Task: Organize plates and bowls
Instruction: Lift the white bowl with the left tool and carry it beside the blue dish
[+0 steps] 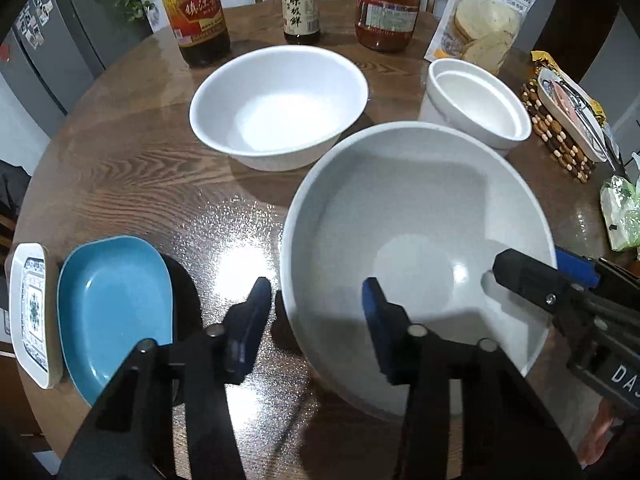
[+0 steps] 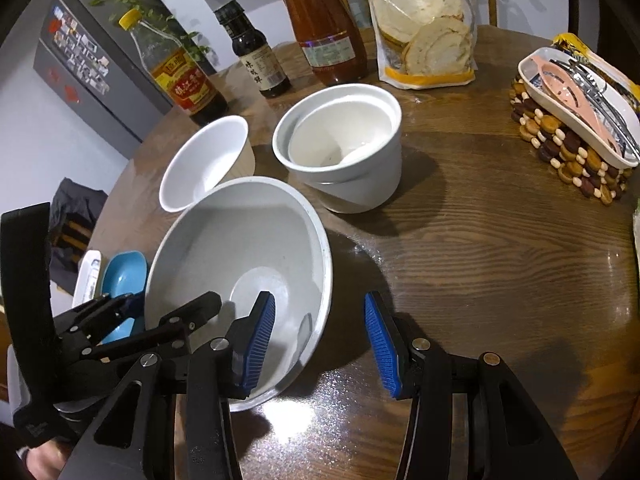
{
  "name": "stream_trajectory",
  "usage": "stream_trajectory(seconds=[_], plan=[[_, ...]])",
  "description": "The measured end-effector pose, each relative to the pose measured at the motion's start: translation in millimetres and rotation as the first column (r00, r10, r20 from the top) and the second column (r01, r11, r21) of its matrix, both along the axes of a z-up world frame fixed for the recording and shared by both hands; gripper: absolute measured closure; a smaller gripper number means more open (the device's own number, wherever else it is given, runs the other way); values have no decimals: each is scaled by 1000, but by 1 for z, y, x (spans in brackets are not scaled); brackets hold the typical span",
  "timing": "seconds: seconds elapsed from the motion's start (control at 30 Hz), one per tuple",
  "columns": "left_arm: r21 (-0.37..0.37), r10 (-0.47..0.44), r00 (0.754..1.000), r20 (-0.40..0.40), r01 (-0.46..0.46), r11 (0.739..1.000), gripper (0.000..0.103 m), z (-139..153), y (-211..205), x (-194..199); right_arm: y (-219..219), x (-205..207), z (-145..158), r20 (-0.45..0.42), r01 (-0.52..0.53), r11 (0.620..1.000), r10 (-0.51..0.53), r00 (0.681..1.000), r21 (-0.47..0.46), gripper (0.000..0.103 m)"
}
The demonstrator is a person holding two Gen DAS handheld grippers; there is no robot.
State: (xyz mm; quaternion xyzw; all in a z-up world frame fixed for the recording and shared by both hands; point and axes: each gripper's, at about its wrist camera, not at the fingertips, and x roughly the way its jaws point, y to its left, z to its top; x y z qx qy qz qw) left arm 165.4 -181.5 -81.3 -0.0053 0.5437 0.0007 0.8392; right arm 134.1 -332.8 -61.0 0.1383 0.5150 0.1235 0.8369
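Both grippers — left gripper (image 1: 316, 292), right gripper (image 2: 320, 314) — stand apart, each straddling the large grey bowl's (image 1: 416, 216) near rim.

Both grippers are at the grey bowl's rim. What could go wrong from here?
1. The left gripper and right gripper straddle the grey bowl's thin rim, jaws open; a pinch there may slip and the bowl could tip.
2. The white bowl and stacked bowls sit close beyond its far rim; pushing forward could knock them.
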Motion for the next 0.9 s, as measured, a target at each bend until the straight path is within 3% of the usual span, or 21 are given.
stream_trajectory(seconds=[0.07, 0.2, 0.3, 0.53, 0.9], plan=[[-19, 3, 1000, -1, -3, 1000, 61, -1, 1, 1, 1, 0, -1, -3, -1, 1000, 1, 1000, 5, 67], [-37, -15, 1000, 4, 16, 999, 76, 1, -4, 2, 1, 1, -3, -4, -4, 1000, 4, 1000, 11, 78], [-32, -23, 1000, 9, 23, 999, 76, 0, -7, 2, 2, 0, -3, 5, -9, 1000, 9, 1000, 13, 84], [-29, -16, 1000, 16, 17, 999, 77, 2, -4, 0, 5, -7, -4, 33, 11, 1000, -11, 999, 9, 85], [12, -26, 994, 106, 25, 1000, 77, 29, -7, -26, 7, -30, 19, 85, 16, 1000, -16, 996, 10, 85]])
